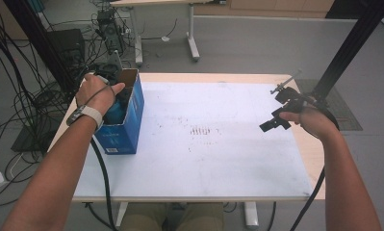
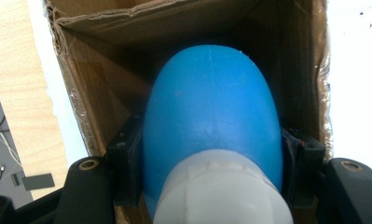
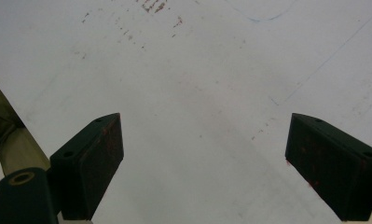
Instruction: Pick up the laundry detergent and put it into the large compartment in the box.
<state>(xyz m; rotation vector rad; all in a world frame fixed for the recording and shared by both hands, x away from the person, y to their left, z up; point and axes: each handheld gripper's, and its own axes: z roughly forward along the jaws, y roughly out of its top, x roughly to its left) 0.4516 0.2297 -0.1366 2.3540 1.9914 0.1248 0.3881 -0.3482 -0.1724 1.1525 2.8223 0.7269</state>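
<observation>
A blue rounded object with a white end (image 2: 211, 102) sits between the jaws of my left gripper (image 2: 211, 148), which is shut on it from both sides. It hangs inside an open cardboard box (image 2: 99, 93) with brown inner walls. In the high view the box (image 1: 129, 130) is blue outside and stands at the table's left edge; a hand covers most of the left gripper (image 1: 118, 98), and the blue object (image 1: 115, 111) peeks out below it. My right gripper (image 1: 275, 121) hovers over the table's right side. Its jaws (image 3: 204, 158) stand open with nothing between them.
A white mat (image 1: 204, 163) with small reddish-brown marks (image 1: 201, 131) covers the wooden table. A black frame post (image 1: 353, 43) rises at the back right. Cables and equipment (image 1: 31, 96) lie on the floor to the left, and another table's legs (image 1: 192, 43) stand behind.
</observation>
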